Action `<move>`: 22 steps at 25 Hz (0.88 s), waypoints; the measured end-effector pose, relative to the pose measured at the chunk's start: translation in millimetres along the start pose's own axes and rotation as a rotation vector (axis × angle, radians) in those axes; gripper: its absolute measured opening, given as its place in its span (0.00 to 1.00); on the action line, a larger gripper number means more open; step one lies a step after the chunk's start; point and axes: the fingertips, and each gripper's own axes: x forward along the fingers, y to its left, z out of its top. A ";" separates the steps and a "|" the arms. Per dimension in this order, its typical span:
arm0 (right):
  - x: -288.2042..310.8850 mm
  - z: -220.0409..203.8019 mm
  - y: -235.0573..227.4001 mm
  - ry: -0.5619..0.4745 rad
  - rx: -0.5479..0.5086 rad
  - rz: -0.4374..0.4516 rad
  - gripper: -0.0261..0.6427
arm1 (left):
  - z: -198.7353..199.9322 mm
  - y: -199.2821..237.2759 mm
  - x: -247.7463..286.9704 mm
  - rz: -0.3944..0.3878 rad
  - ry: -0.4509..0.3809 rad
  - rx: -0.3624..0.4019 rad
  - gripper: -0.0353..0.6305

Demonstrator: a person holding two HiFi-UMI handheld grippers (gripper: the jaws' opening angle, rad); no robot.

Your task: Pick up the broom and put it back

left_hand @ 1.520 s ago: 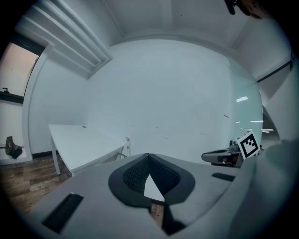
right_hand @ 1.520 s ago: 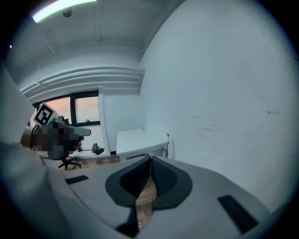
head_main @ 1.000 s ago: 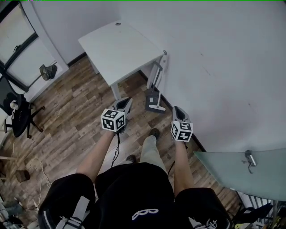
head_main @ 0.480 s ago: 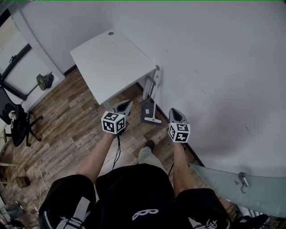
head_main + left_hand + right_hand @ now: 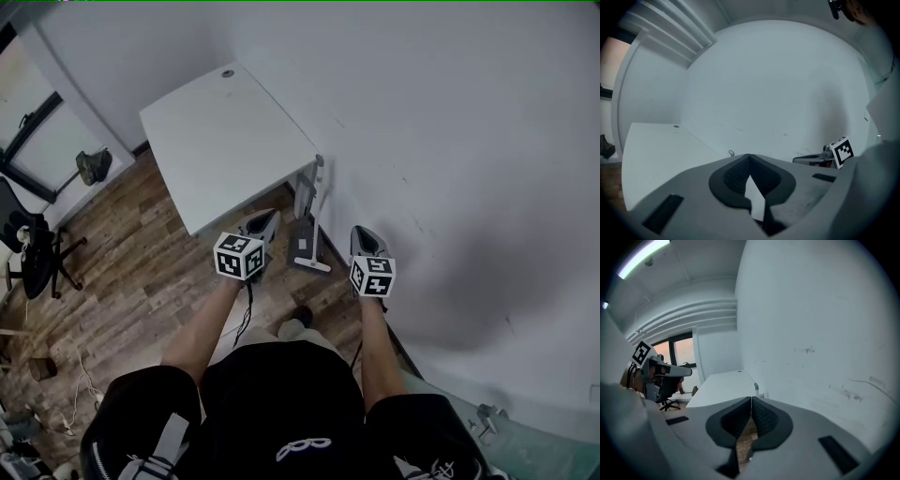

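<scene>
The person's forearms reach forward over the wood floor. The left gripper and the right gripper both have their jaws pressed together, with nothing between them. Just beyond and between them, untouched, the broom stands leaning against the wall, beside the near right corner of the white table. An office chair stands at the far left.

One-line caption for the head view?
Person faces the broom standing by the wall beside the white table, left gripper and right gripper both shut, empty.
</scene>
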 end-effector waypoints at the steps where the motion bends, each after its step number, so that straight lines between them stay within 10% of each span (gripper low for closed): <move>1: 6.5 0.7 -4.2 0.004 -0.002 0.011 0.08 | -0.3 0.1 5.1 0.006 0.001 -0.004 0.08; 22: 84.2 6.0 -21.6 0.051 -0.040 0.081 0.08 | -12.0 18.3 58.1 0.028 0.045 0.016 0.08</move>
